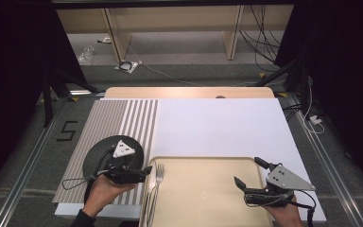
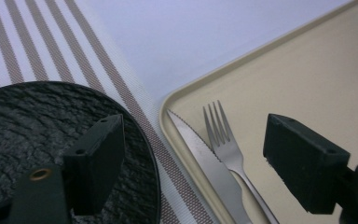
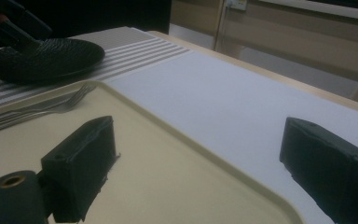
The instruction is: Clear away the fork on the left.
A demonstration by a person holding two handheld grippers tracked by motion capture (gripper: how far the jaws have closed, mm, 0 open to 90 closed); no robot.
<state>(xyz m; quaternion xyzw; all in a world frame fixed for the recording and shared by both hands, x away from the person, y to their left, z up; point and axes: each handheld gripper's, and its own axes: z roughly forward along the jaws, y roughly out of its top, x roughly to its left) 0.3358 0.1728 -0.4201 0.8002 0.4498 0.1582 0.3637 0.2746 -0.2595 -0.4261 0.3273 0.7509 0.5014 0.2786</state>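
A black textured plate (image 1: 99,158) (image 2: 23,121) (image 3: 46,58) lies on a striped placemat (image 1: 113,118). To its right a beige tray (image 1: 203,159) (image 2: 307,79) (image 3: 168,158) holds a fork (image 1: 159,172) (image 2: 223,140) (image 3: 56,106) and a knife (image 2: 205,163) along its left side. My left gripper (image 1: 128,169) (image 2: 198,163) is open, one jaw over the plate's edge and the other over the tray, with the cutlery below the gap. My right gripper (image 1: 249,171) (image 3: 203,168) hangs open above the tray's right part, holding nothing.
A white mat (image 1: 217,123) covers the table beyond the tray. The wooden table edge (image 1: 189,92) runs along the back. Past it are floor cables (image 1: 260,38) and wooden furniture legs (image 1: 231,33). Dark curtains flank both sides.
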